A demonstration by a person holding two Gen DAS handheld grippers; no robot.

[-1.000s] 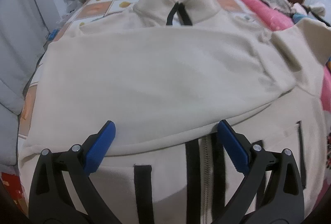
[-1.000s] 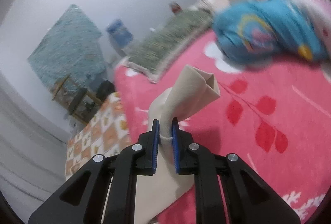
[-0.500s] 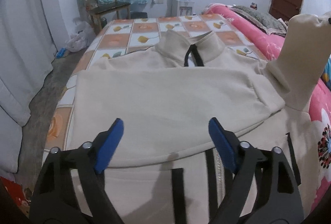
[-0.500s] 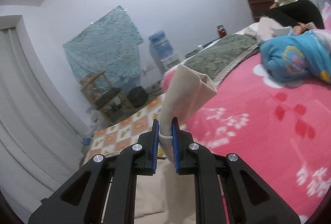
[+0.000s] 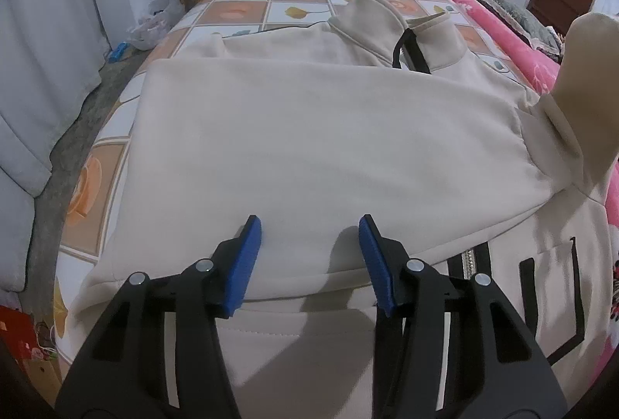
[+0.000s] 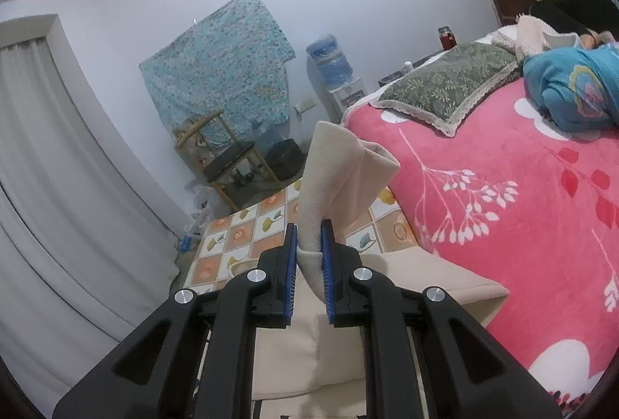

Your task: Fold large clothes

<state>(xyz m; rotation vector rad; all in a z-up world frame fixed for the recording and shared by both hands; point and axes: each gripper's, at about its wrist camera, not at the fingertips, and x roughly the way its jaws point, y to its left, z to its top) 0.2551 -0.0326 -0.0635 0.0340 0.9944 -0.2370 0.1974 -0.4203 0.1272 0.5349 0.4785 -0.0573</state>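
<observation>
Left wrist view looked down over a bed covered by a tiled floral sheet (image 5: 240, 7), with a pink floral blanket (image 5: 514, 43) along its right edge. A large cream zip-up jacket (image 5: 309, 148) lay spread across the sheet, its stand-up collar (image 5: 383, 20) toward the far edge and its black-trimmed zip front (image 5: 470, 260) toward the near right corner. One sleeve was folded flat across the chest from the left edge to the right. The other sleeve (image 5: 588, 78) stood lifted above the bed's right edge. The left gripper (image 5: 309, 229) hung over the folded sleeve near the jacket's hem; its jaws had just been closing, yet they stood apart, the blue pads (image 5: 249, 252) pressing on nothing, only flat cloth below the gap.

Right wrist view showed the pink blanket filling the right side, a green leaf-print pillow (image 6: 445, 90) and a blue bundle of cloth (image 6: 572, 98) toward its far edge. A person in dark clothes sat at the far right corner. Against the wall stood a wooden chair (image 6: 220, 156) under a hanging blue patterned cloth (image 6: 220, 59), and a water dispenser (image 6: 332, 70). The right gripper (image 6: 309, 256) was clamped on the cuff (image 6: 309, 252) of the lifted sleeve, which rose upright and flared open beyond the pads.
</observation>
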